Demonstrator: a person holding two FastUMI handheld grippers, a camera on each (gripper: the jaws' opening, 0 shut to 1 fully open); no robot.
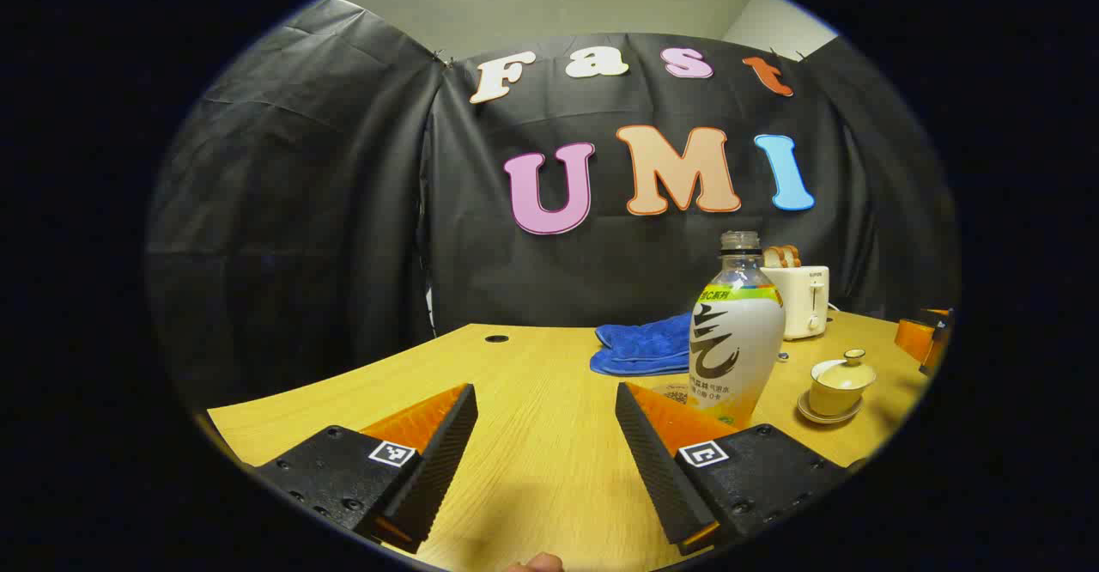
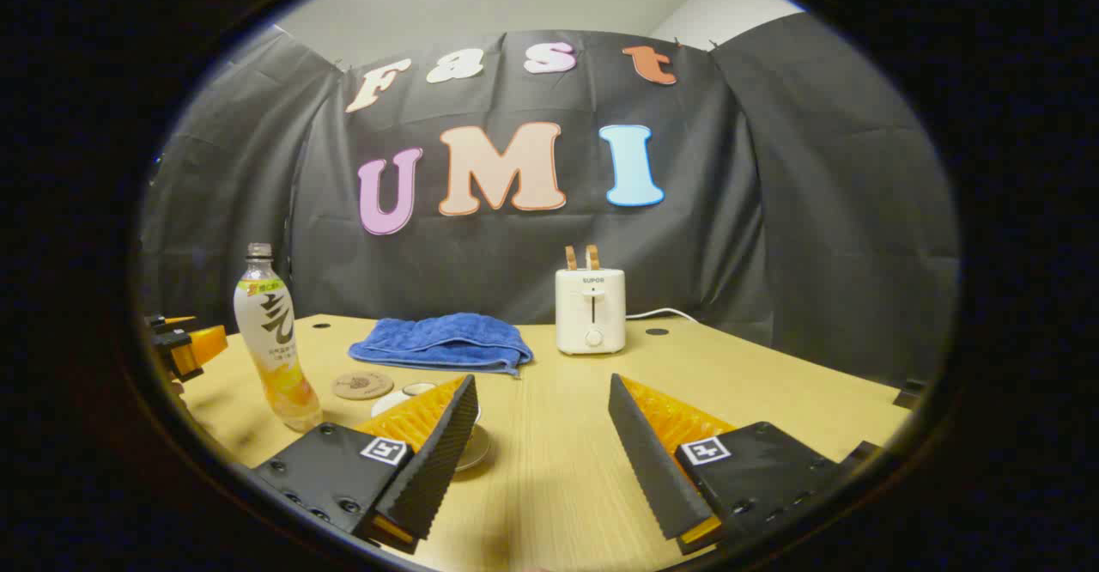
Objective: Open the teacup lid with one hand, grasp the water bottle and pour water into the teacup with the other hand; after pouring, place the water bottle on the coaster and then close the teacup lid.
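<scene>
1. The left gripper (image 1: 546, 422) hangs low over the pale wooden worktop (image 1: 532, 452), its jaws spread wide and holding nothing.
2. The right gripper (image 2: 543, 417) likewise has its jaws parted and empty above the worktop.
3. In the left gripper view, the clear, uncapped plastic water bottle with a white and yellow label (image 1: 736, 331) stands upright just past the right finger.
4. Right of the bottle sits the cream lidded teacup (image 1: 840, 383) on its saucer, lid on.
5. In the right gripper view, a round brown coaster (image 2: 362, 385) lies near the bottle.
6. Behind lie a folded blue towel (image 2: 442, 343) and a white toaster (image 2: 590, 310) holding two slices.
</scene>
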